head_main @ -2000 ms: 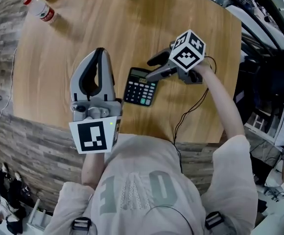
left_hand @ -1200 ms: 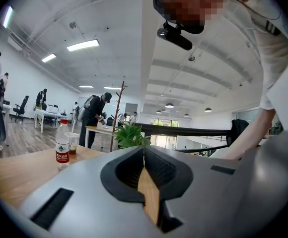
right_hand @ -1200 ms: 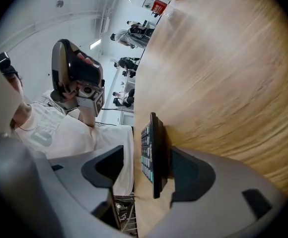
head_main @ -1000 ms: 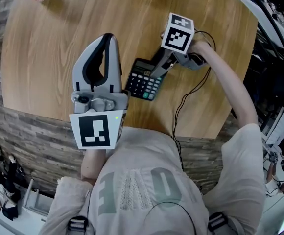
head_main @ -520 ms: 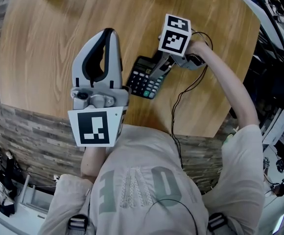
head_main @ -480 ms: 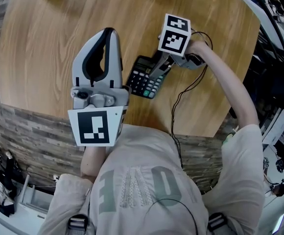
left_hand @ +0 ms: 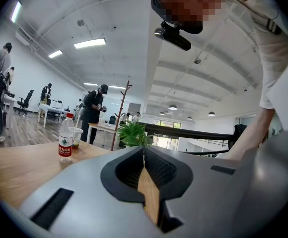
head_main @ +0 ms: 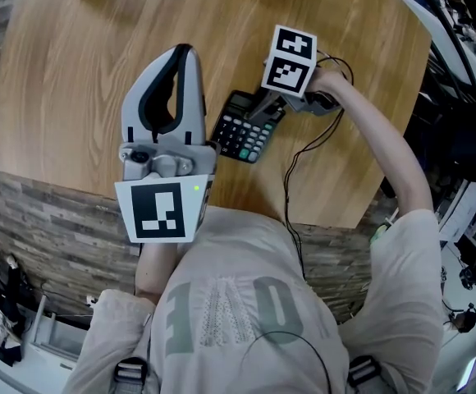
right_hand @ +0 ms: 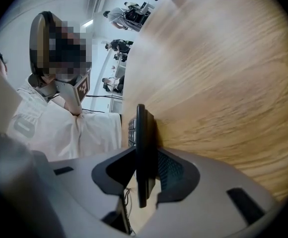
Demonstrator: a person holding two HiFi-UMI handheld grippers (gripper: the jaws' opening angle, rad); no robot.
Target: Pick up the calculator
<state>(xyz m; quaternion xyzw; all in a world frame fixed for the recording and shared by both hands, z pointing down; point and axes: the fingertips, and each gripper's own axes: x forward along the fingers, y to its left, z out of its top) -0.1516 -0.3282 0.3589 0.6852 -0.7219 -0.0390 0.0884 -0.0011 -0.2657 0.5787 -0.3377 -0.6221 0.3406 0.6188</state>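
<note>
Pale short-sleeved shirt (head_main: 246, 302); grey left gripper (head_main: 182, 52) with marker cube (head_main: 160, 212).

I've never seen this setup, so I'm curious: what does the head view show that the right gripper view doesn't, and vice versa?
Head view only: the black pocket calculator's full keypad from above, and the black-and-white marker cube on the right gripper. Right gripper view only: that gripper's jaws, which have just been closing, pinching the calculator edge-on. Both: calculator, light wooden table, the person's pale shirt.
</note>
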